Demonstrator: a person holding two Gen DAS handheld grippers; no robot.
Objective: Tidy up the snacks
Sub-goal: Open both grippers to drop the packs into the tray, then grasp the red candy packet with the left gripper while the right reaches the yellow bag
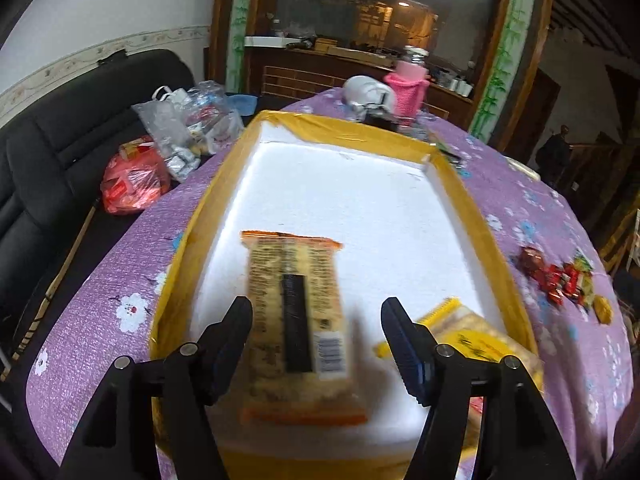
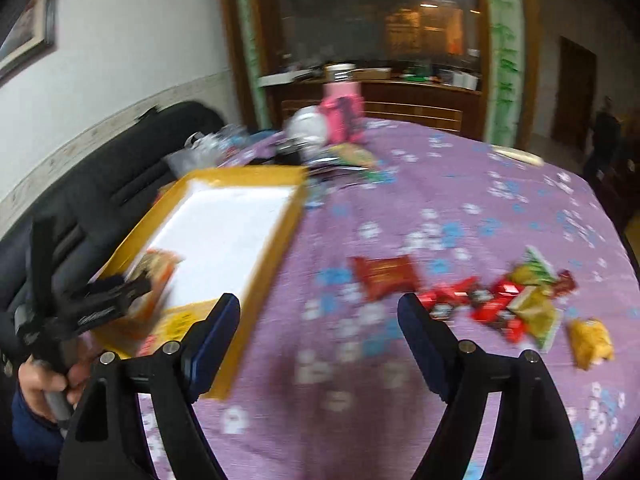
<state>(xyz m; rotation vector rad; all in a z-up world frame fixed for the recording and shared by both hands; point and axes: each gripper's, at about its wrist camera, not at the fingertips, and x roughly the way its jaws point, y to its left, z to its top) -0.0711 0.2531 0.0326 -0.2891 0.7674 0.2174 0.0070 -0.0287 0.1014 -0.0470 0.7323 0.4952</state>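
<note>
You're hovering the left gripper (image 1: 316, 332) over the near end of the white foam tray w/ yellow-taped rim (image 1: 460, 196). Its jaws are standing spread; the orange-edged flat cracker packet (image 1: 298, 316) is lying between them on the tray floor, pads not pressing on it, so I'm judging it released. Its long axis is running away from you along the tray's length, barcode end nearest you. A yellow flat packet (image 1: 476, 336) is lying just beside it, to the right, by the right rim.

You're pointing the right gripper (image 2: 320, 322) at bare purple flowered tablecloth (image 2: 460, 184), jaws spread, nothing between them. The loose pile of small red and yellow wrapped snacks (image 2: 508, 300) is lying ahead and to the right of those jaws, outside the tray, w/ a red rectangular packet (image 2: 384, 276) nearest, long axis roughly crosswise to the fingers. Right hand is the nearer one; prob. next pick, needing a swing rightward.
</note>
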